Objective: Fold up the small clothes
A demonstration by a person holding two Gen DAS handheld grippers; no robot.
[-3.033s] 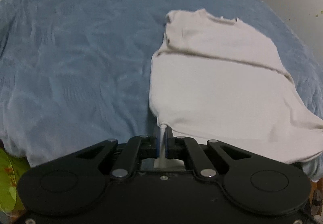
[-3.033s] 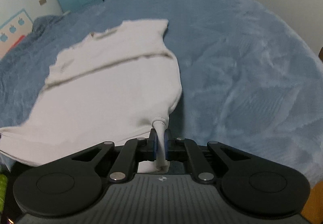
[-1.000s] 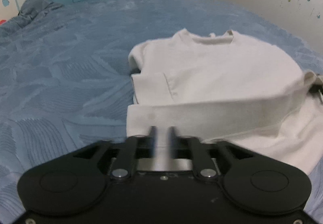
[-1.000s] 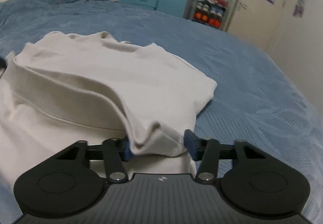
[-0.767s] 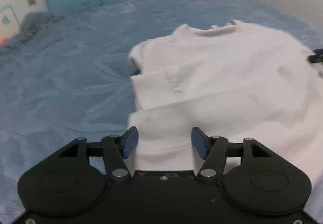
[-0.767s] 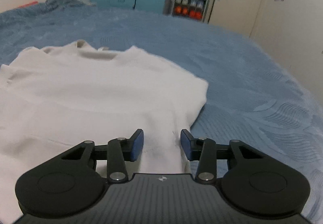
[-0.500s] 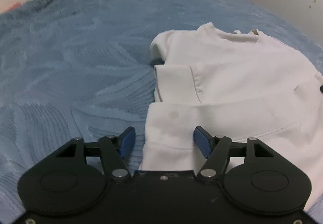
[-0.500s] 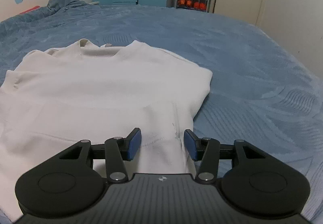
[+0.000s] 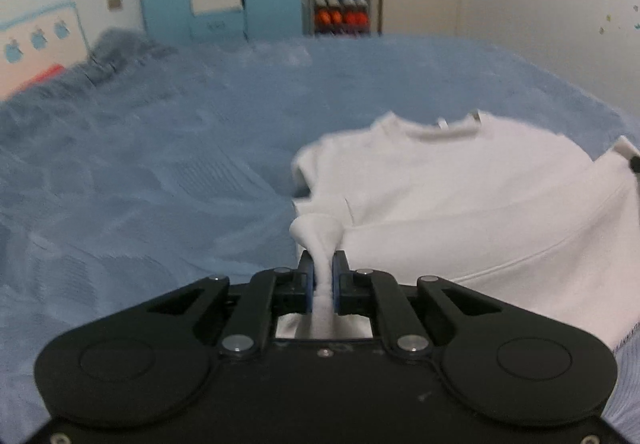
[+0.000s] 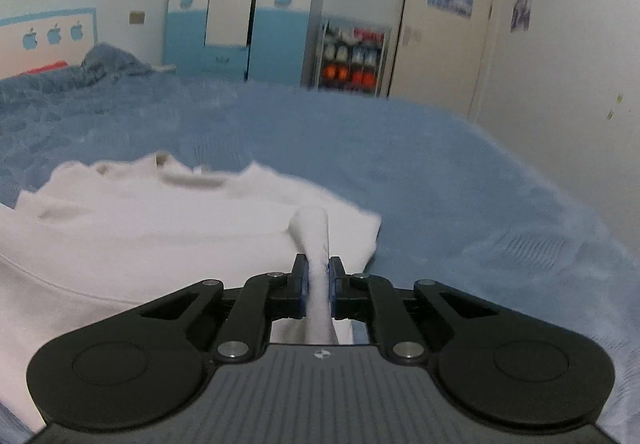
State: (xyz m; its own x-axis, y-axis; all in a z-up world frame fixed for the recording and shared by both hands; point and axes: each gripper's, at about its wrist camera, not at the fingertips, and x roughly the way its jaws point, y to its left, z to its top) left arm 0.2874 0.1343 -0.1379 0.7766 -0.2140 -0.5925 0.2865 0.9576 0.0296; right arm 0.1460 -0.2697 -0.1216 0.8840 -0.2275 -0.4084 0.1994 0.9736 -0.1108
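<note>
A white T-shirt (image 9: 480, 204) is spread on a blue bedspread (image 9: 160, 184), neckline facing away, its near part already doubled over. The left gripper (image 9: 323, 276) is clamped on a bunched pinch of fabric at the shirt's left edge, and the right gripper (image 10: 317, 280) is likewise closed on a pinch at the right edge (image 10: 312, 228). Both sides are probably held so the fold can be carried evenly towards the collar.
</note>
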